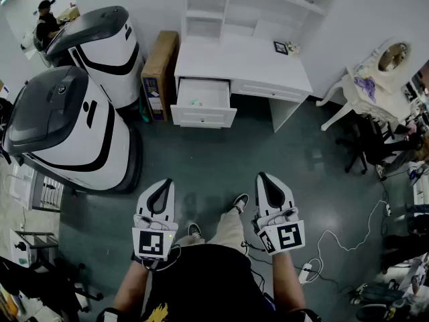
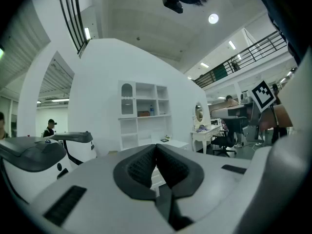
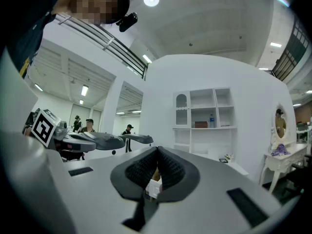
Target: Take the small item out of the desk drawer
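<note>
Open the clenched, empty left gripper (image 1: 161, 184) and right gripper (image 1: 264, 178) before reaching the drawer (image 1: 203, 116), or risk shoving the small item (image 1: 195, 102) aside.

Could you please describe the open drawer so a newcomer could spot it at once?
Find the white desk with shelves on top. The drawer is at its left end, beside a brown cardboard box. It alone is pulled open, with a small greenish item inside.
</note>
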`<move>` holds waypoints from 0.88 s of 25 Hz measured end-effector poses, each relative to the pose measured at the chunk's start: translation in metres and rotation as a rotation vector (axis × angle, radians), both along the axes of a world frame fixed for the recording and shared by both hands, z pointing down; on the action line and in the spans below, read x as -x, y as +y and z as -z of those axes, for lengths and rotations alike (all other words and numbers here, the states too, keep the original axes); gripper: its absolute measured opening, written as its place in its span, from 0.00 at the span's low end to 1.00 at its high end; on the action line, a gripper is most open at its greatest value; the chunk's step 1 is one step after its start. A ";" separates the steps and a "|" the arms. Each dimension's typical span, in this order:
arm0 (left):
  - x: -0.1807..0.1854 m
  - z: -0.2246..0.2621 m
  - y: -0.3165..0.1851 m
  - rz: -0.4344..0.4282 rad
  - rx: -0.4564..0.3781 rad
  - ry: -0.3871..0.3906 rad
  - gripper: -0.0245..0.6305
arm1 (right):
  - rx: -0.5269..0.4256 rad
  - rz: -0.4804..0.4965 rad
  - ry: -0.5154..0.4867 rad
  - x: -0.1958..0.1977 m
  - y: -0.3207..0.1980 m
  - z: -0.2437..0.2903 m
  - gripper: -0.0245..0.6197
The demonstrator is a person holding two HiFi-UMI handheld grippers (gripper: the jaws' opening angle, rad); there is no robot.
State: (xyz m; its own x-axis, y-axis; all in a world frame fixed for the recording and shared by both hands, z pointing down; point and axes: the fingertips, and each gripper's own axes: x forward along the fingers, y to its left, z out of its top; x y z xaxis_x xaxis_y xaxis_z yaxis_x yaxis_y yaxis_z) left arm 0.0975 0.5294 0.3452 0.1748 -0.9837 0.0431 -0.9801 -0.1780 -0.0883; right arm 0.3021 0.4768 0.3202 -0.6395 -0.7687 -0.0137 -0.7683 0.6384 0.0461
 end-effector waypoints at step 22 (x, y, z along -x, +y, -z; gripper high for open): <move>0.011 0.007 0.001 -0.034 -0.017 -0.050 0.06 | 0.087 -0.052 -0.039 -0.014 0.014 -0.023 0.27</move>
